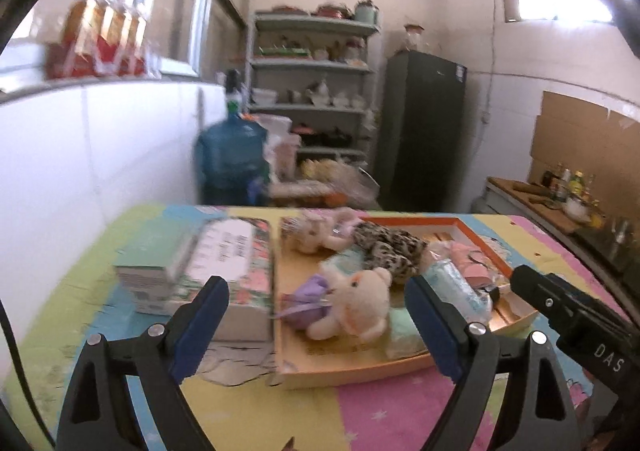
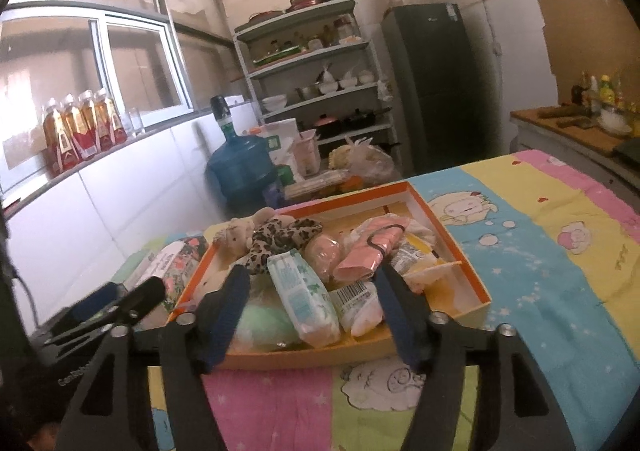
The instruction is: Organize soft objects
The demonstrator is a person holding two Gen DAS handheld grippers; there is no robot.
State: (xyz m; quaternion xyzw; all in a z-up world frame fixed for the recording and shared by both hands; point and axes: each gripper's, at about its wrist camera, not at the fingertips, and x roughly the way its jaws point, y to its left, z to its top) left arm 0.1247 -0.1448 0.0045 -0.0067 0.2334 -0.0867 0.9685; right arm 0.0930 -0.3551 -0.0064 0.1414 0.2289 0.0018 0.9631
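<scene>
Both grippers, left and right, gape empty above cream teddy in orange tray.

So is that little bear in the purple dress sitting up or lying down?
Lying down. The bear rests on its side in the orange tray, head near the front edge.

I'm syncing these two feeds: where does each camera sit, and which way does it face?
Left wrist: on the left gripper, facing the orange tray from its near left; own open jaws and the right gripper show.
Right wrist: on the right gripper, facing the tray's right half; own open jaws and the left gripper show.
Shared: tray, leopard-print cloth, blue water jug.
</scene>
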